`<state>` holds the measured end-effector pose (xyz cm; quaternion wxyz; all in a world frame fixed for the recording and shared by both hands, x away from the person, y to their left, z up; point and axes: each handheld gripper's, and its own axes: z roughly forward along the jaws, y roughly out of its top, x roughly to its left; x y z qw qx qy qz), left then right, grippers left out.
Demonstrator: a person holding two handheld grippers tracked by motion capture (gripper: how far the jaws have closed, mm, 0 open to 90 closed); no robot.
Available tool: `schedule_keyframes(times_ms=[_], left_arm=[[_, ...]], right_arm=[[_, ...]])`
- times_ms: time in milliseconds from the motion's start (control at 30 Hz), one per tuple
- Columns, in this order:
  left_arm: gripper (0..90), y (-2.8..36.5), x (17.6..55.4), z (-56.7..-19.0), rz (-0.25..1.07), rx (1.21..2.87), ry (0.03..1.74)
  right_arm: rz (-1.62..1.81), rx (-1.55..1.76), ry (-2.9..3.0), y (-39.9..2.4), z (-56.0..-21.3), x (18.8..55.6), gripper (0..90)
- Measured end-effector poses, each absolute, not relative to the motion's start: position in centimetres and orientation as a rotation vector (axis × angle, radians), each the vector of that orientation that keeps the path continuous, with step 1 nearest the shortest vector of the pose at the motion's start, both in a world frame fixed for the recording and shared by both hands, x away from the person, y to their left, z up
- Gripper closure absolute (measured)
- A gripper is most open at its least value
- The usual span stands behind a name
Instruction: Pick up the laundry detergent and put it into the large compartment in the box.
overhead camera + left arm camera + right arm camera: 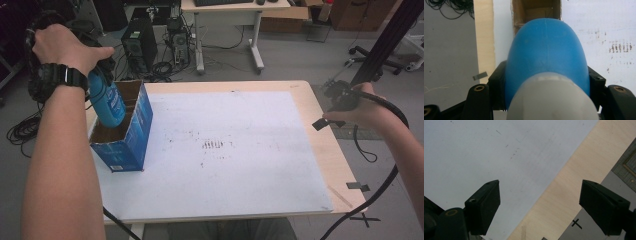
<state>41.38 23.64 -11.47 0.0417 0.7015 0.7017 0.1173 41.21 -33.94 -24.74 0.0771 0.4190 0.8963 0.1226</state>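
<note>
A blue bottle (106,102) with a pale cap hangs tilted over the open top of a blue cardboard box (131,135) at the table's left side. Its lower end dips into the box mouth. My left gripper (102,67) is shut on the bottle, mostly covered by the hand. In the left gripper view the bottle (546,50) sits between the black pads (497,82), with the box opening (536,10) beyond it. My right gripper (330,107) hovers at the table's right edge, open. In the right gripper view its jaws (540,205) stand wide apart with nothing between them.
A white sheet (240,170) covers most of the wooden table (322,150), with small dark marks near its middle. Black tape pieces (358,186) lie at the front right corner. Beyond the table stand a computer tower (139,45), cables and a desk (227,15).
</note>
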Motion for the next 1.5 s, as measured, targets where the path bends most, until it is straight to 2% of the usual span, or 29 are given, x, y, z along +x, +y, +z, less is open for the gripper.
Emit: schedule_keyframes(times_ms=[1500], left_arm=[[37.5, 24.1, 42.6, -19.8, 0.248, 2.224, 2.163]], right_arm=[[0.325, 1.263, 2.698, -33.9, -25.7, 41.3, 17.5]])
